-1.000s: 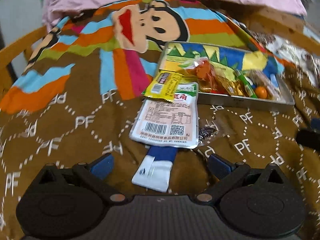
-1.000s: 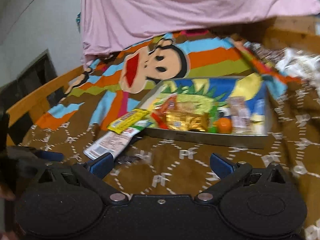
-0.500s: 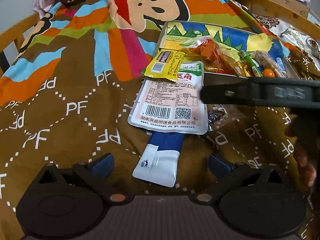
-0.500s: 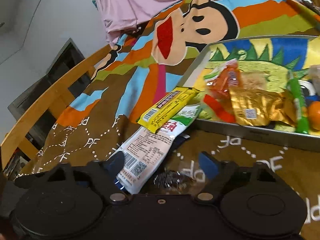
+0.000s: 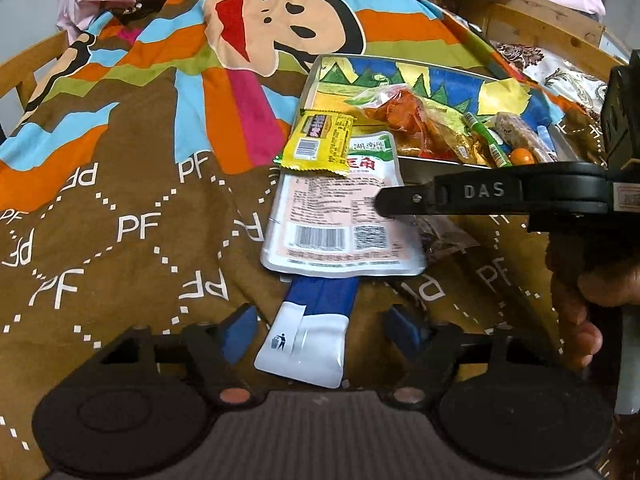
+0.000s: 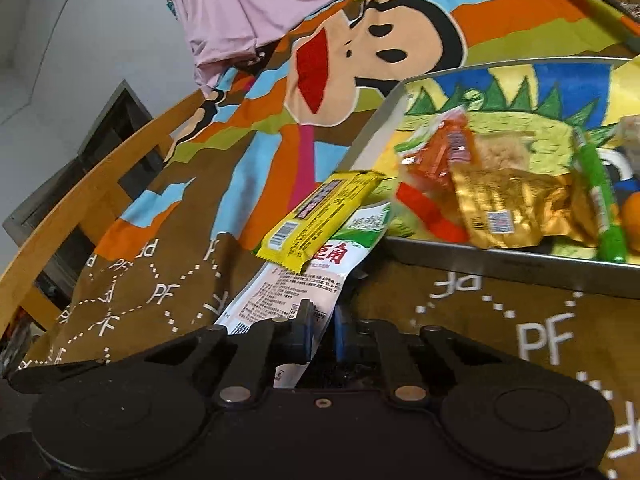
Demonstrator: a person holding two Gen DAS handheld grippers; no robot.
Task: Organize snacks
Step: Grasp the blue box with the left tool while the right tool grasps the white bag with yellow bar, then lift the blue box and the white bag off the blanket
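1. Right now the right tool (image 6: pixel 320 334) is pressed together after its jaws just closed, pinching the edge of the white snack pouch (image 5: pixel 340 216), which lies on the bed's brown blanket (image 5: pixel 132 208) just short of the metal tray (image 6: pixel 500 264).
2. Trouble spot one: the yellow packet (image 6: pixel 320 216) rests on that pouch's far end. Lift or drag the pouch and, I reckon, the packet slides off onto the blanket rather than into the tray.
3. Trouble spot two: the grip is only on a thin edge. A slick pouch could slip free mid-carry, or fold and flop against the tray's near wall.
4. The left tool (image 5: pixel 320 330) is spread, its jaws just narrowing either side of the blue-and-white sachet (image 5: pixel 308 340), pads not yet pressing. That sachet's far end is tucked under the white pouch, so pulling either item could tug the other askew.
5. A small clear wrapper (image 5: pixel 444 236) sits just beside the pouch, near the right tool's arm; it could get swept along.
6. The tray is already crowded with snacks (image 6: pixel 508 208), so a careless drop may pile up or spill.
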